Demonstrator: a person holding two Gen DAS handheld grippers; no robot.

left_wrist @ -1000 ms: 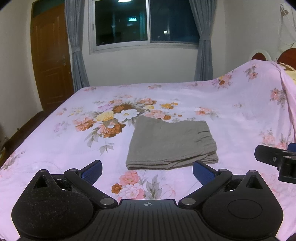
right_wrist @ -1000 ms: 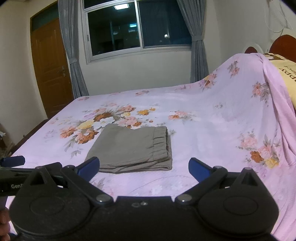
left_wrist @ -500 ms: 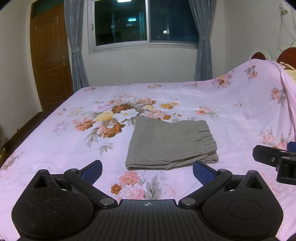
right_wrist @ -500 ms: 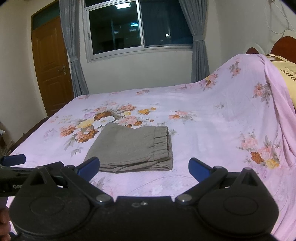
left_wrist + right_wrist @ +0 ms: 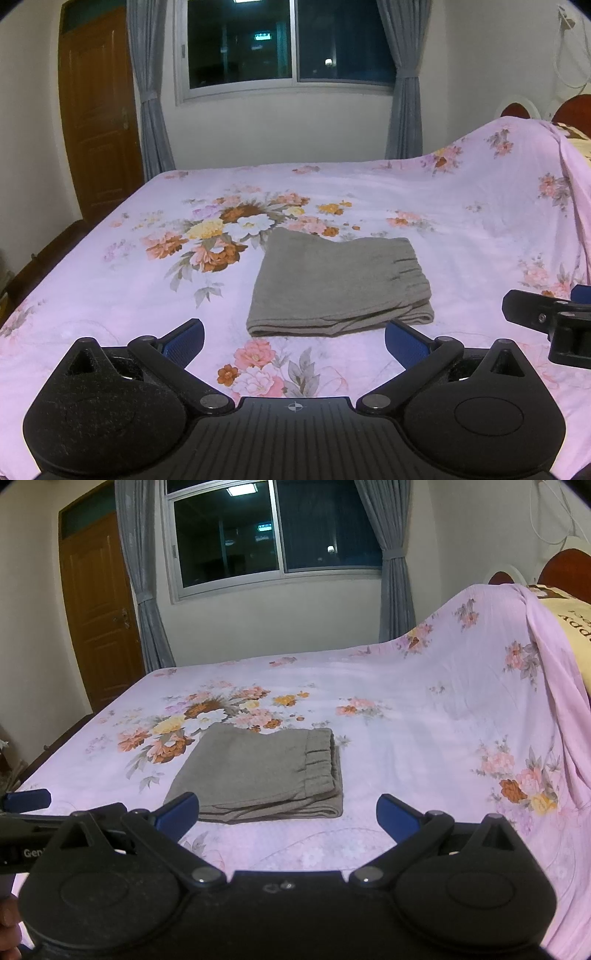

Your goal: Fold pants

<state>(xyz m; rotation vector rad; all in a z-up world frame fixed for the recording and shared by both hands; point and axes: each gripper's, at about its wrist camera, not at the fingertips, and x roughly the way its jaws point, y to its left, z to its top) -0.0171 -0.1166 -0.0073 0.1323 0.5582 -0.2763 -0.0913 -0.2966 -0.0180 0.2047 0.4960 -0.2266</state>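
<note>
Left wrist view: left tongs gape wide, holding nothing, above the bed. Folded grey pants lie flat at 12 o'clock, just beyond the tips. Right tongs likewise spread apart, empty, pants at 11 o'clock.

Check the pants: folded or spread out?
Folded. The pants lie as a compact rectangle on the bedspread, layered edges stacked along the near side, both grippers clear.
</note>
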